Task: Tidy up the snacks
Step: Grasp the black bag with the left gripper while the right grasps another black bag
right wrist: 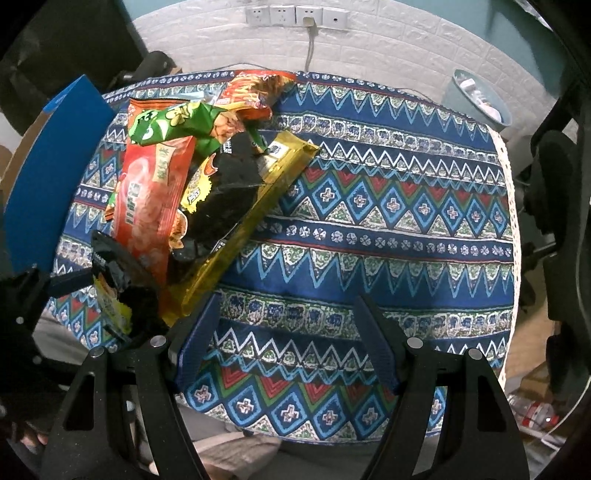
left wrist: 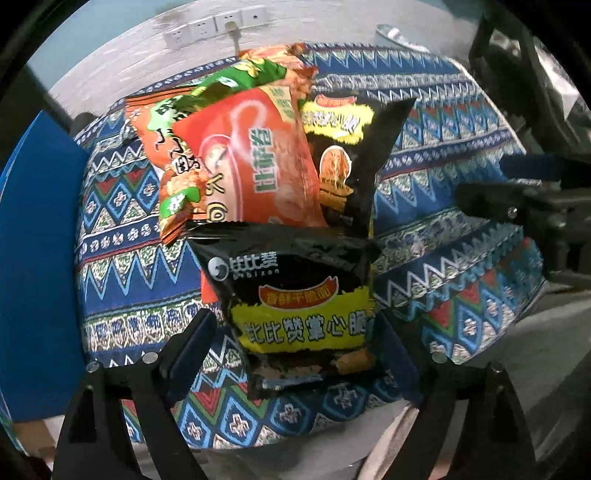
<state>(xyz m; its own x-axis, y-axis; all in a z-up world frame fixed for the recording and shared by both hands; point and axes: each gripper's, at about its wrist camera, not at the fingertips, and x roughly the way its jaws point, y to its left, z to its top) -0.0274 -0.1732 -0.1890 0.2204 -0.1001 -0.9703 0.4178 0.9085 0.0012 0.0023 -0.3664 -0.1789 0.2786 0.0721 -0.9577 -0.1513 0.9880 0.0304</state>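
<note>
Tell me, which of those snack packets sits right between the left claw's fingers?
The black packet with the yellow band, nearest the camera. It lies between the left gripper's open fingers; the red, green and other black packets are piled beyond.

Home room: patterned tablecloth (right wrist: 369,229), white brick-pattern wall (right wrist: 388,48), wall sockets (right wrist: 295,15), waste bin (right wrist: 480,99).

Glossy plastic snack packets (left wrist: 299,295), woven tablecloth (right wrist: 369,229)

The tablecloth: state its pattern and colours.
The tablecloth has blue bands of zigzags, diamonds and small flowers, with red, green and white. Best in the right wrist view.
</note>
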